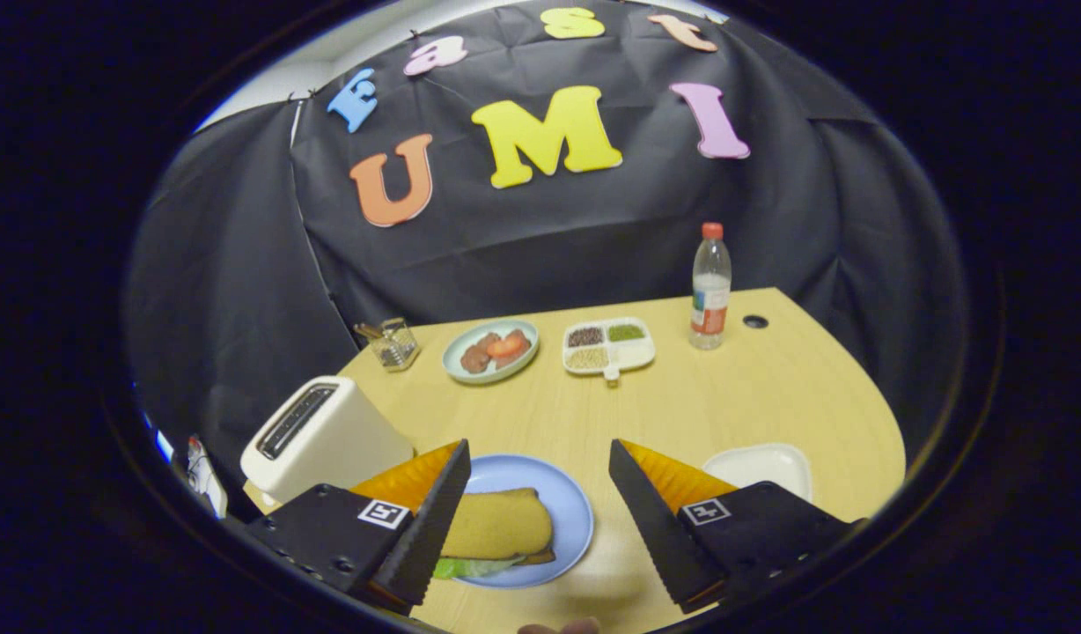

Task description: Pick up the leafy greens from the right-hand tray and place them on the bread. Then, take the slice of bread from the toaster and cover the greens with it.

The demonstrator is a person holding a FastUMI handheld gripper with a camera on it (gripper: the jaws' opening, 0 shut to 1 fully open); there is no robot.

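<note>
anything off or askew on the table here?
Nothing spilled or damaged. Top bread slice covers the greens on the blue plate, a leaf edge poking out. Gripper open, holding nothing.

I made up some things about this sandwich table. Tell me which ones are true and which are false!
1. The tool is open and holding nothing. True.
2. Green leaves peek out under the top slice of bread on the blue plate. True.
3. The water bottle is lying on its side. False: it stands upright.
4. A slice of bread sticks out of the toaster. False: nothing sticks out of its slot.
5. The white tray next to the blue plate is full of leaves. False: it looks empty.
</note>
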